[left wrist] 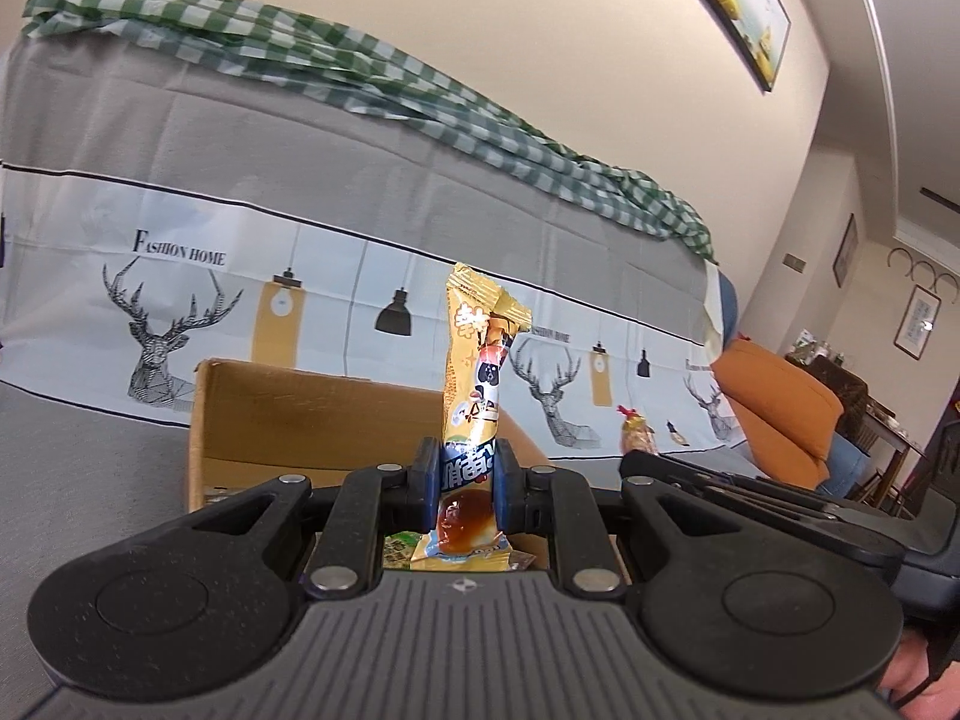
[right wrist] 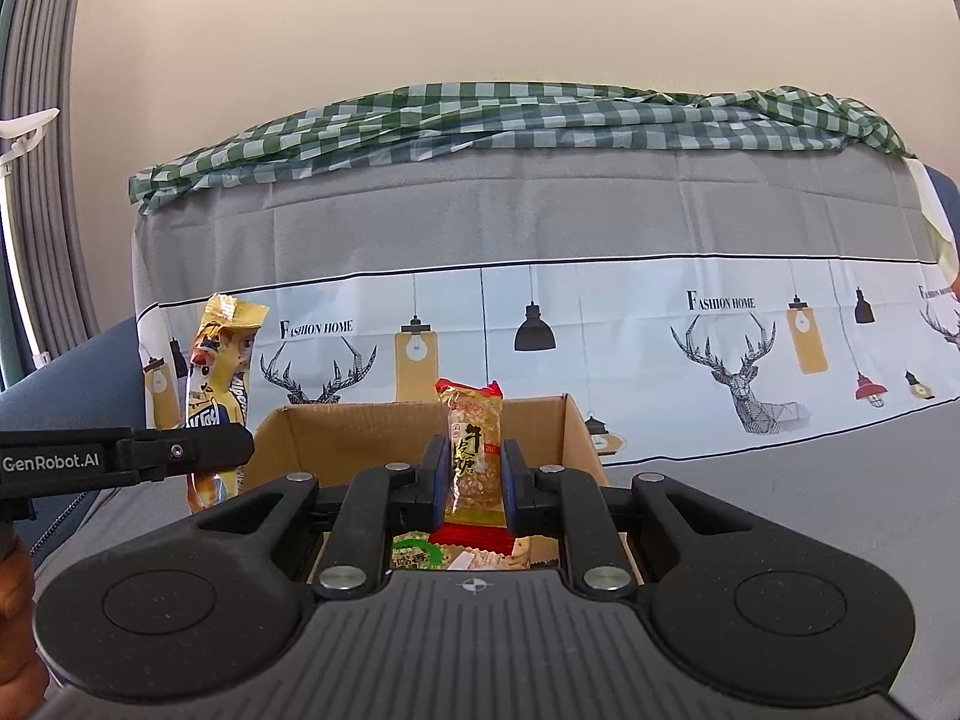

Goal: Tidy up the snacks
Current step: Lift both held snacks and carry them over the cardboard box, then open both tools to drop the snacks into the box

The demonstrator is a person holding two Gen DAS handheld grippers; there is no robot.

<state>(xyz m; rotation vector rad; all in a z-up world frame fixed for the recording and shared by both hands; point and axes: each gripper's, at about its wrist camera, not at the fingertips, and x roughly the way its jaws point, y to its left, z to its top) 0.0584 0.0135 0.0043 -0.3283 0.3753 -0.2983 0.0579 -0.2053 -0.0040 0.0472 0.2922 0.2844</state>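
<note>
My left gripper (left wrist: pixel 465 483) is shut on a tall yellow snack packet (left wrist: pixel 477 372), held upright over the open cardboard box (left wrist: pixel 270 408). In the right wrist view that same yellow packet (right wrist: pixel 219 384) shows at the left, pinched by the left gripper (right wrist: pixel 225 450), just outside the box's left wall. My right gripper (right wrist: pixel 474 471) is shut on a clear candy packet with red ends (right wrist: pixel 474 456), upright above the cardboard box (right wrist: pixel 576 426). Several small snacks (right wrist: pixel 420 555) lie in the box below the fingers. The candy packet's top (left wrist: pixel 637 432) peeks past the right gripper in the left wrist view.
The box rests on a grey cloth with deer and lamp prints (right wrist: pixel 750 372) draped over a sofa. A green checked cloth (right wrist: pixel 510 114) lies along the sofa's top. An orange cushion (left wrist: pixel 780 408) sits to the right, with a dining area (left wrist: pixel 870 408) beyond.
</note>
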